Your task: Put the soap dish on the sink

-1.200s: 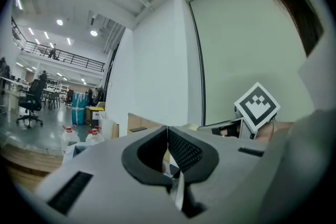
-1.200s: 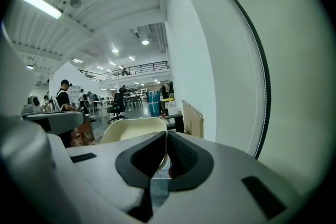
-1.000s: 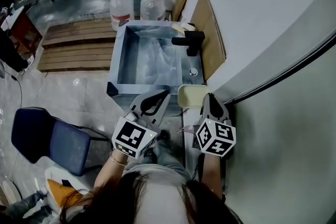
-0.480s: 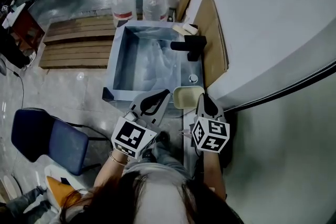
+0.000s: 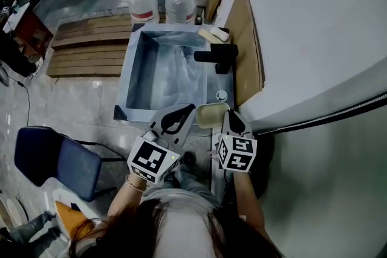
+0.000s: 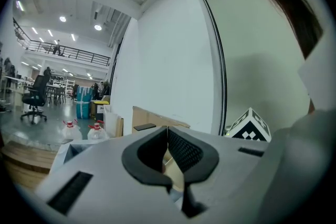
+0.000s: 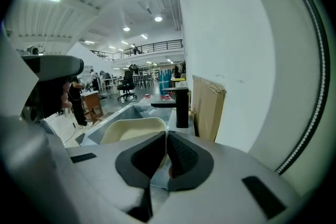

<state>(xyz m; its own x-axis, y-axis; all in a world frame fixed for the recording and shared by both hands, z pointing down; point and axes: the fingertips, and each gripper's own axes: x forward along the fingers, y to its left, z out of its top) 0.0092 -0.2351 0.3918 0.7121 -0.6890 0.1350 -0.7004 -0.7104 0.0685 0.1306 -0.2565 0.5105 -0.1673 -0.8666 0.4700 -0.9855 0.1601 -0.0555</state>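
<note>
A cream soap dish point(image 5: 211, 114) hangs over the near right corner of the steel sink point(image 5: 129, 77), just before the drain knob and the black faucet point(image 5: 216, 56). My right gripper point(image 5: 228, 113) is shut on the dish's near rim; in the right gripper view the dish point(image 7: 132, 130) spreads out beyond the closed jaws, with the faucet point(image 7: 180, 105) behind it. My left gripper point(image 5: 191, 107) hovers beside the dish at the sink's near edge. Its jaws are shut and hold nothing.
A soap bar point(image 5: 217, 34) lies on the sink's far right corner. A cardboard sheet point(image 5: 244, 39) leans on the white wall to the right. Two water bottles point(image 5: 143, 0) and wooden pallets point(image 5: 84, 48) are beyond the sink; a blue chair point(image 5: 51, 157) stands at the left.
The right gripper has carried the soap dish a little forward and left, closer to the sink's near right corner. The left gripper has stayed nearly still.
</note>
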